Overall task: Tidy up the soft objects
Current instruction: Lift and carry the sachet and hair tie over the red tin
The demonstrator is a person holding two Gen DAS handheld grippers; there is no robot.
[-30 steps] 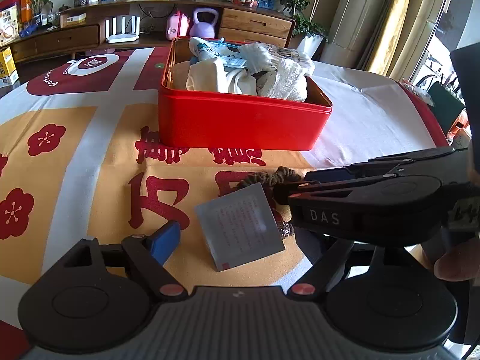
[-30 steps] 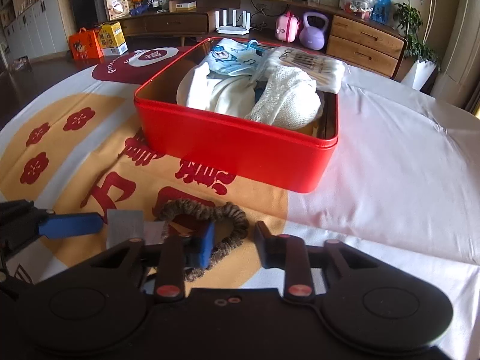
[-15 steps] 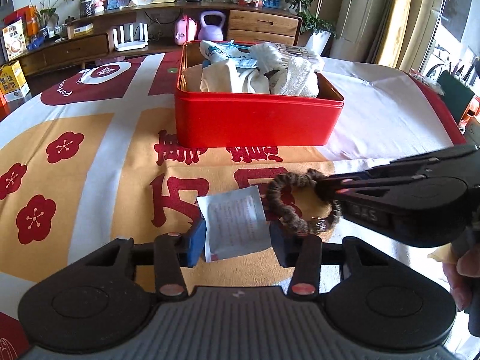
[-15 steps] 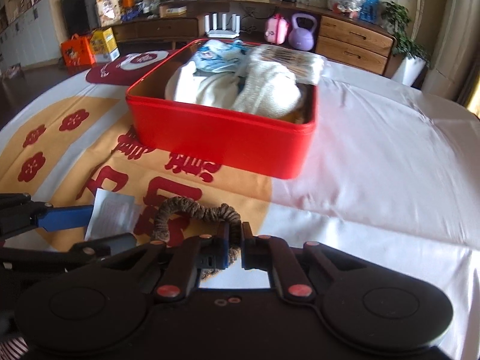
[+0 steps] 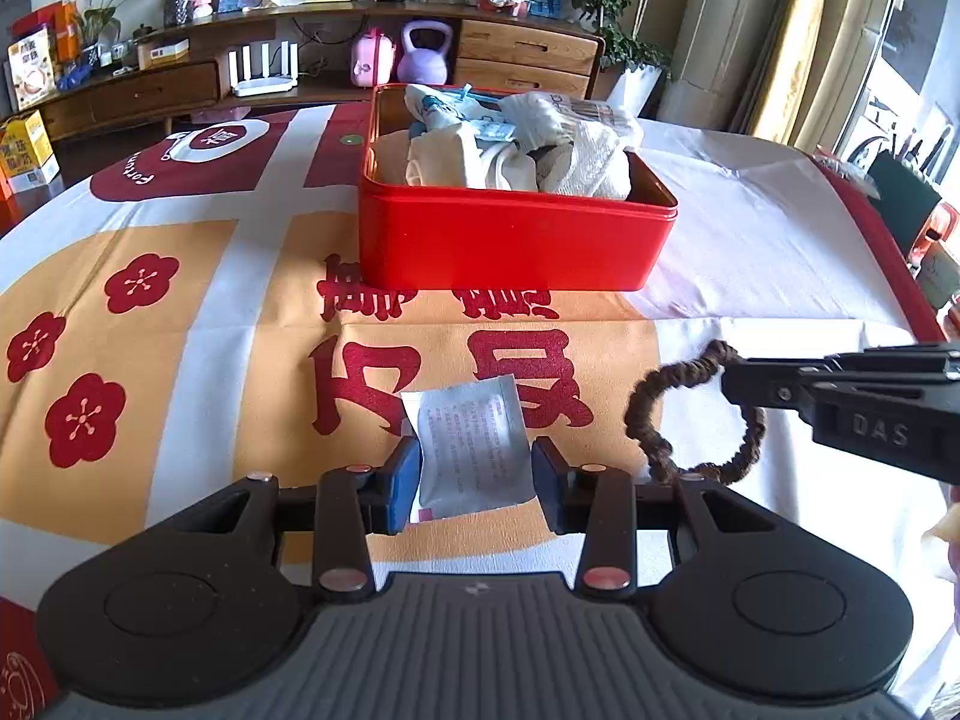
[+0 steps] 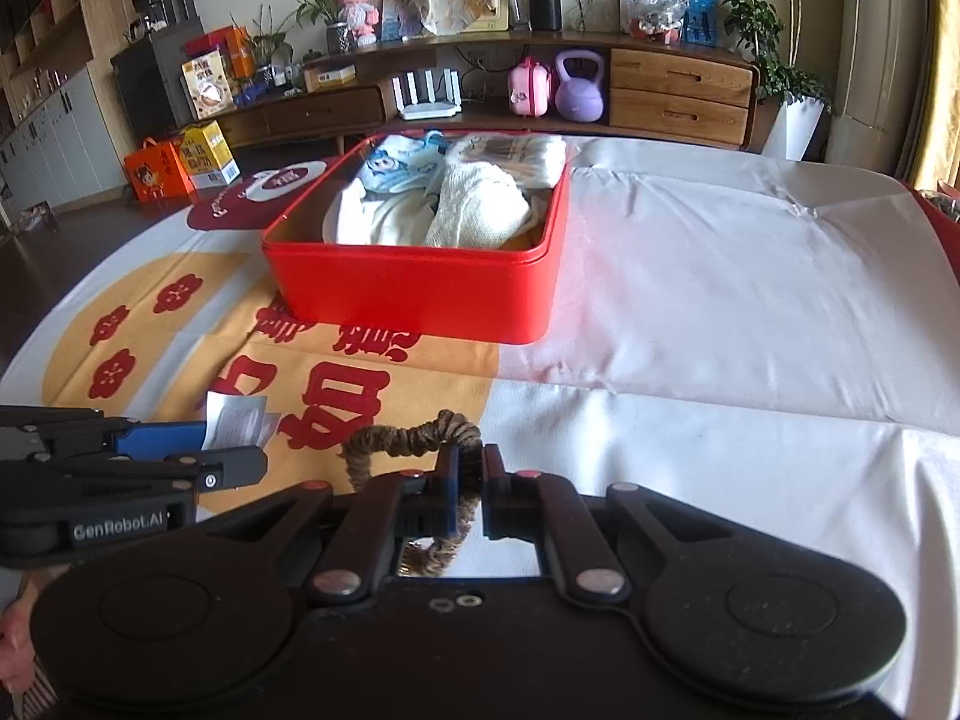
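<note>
My right gripper is shut on a brown braided hair tie and holds it above the tablecloth; the hair tie also shows in the left wrist view, hanging from the right gripper. My left gripper has its blue pads on both sides of a small white sachet and grips it; the sachet also shows in the right wrist view. A red tin box holding white cloths, socks and packets stands further back, also in the right wrist view.
The table carries a white, orange and red printed cloth. Behind it stands a low wooden sideboard with a purple kettlebell, a pink case and a white router. Plants and curtains are at the right.
My right gripper closed on the hair tie and lifted it off the cloth. My left gripper closed in on the white sachet and now holds it between its pads.
</note>
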